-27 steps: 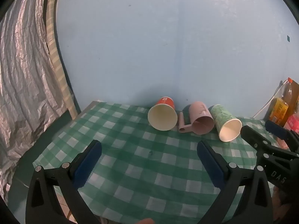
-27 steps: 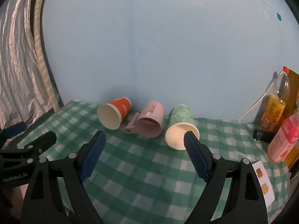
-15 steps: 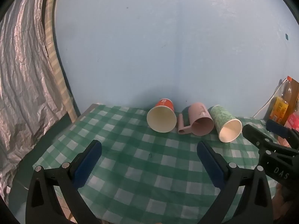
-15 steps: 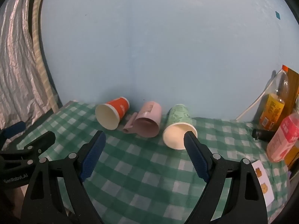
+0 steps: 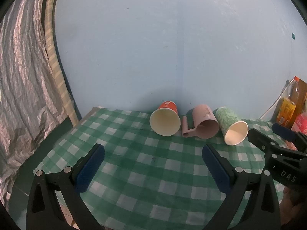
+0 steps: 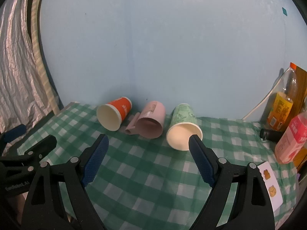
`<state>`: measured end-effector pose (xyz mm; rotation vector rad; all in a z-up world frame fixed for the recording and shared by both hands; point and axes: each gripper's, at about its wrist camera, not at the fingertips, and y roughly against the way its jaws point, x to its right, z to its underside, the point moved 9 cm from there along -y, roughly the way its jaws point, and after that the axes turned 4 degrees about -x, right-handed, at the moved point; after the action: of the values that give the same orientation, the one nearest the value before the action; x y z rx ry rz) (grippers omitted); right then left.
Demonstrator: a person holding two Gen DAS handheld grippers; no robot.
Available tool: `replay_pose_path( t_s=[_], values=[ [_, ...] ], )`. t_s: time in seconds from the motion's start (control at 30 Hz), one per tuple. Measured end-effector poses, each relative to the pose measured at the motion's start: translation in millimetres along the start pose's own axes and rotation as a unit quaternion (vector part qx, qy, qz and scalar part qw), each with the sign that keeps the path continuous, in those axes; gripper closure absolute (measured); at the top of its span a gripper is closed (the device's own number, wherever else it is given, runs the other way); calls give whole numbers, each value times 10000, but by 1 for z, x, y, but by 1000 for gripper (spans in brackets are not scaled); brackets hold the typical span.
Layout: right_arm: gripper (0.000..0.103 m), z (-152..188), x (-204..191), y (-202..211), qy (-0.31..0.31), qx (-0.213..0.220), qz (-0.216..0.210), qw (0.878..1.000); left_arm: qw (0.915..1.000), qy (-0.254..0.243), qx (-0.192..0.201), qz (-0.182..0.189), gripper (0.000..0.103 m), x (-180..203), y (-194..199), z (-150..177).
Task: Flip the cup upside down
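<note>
Both grippers spread, holding nothing: left gripper point(image 5: 152, 154), right gripper point(image 6: 148, 150). Green paper cup point(image 6: 183, 127) on its side looks light, crushable; grip mid-wall gently. Probably empty.

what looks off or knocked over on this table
All three cups lie tipped on their sides in a row near the wall, mouths facing the cameras: the orange cup, the pink mug and the green cup. Nothing has visibly spilled on the checked cloth.

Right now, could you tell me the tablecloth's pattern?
The tablecloth is green-and-white check, clearest in the right wrist view.
</note>
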<state>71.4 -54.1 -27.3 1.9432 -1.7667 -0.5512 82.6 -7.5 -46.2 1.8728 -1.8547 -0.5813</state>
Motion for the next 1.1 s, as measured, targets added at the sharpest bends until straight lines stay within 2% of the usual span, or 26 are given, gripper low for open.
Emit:
replay_pose_path(
  t_s=[1.1],
  values=[
    [18, 2, 3, -2, -43, -42, 3, 10000, 10000, 0, 2, 12, 0, 3, 1, 6]
  ],
)
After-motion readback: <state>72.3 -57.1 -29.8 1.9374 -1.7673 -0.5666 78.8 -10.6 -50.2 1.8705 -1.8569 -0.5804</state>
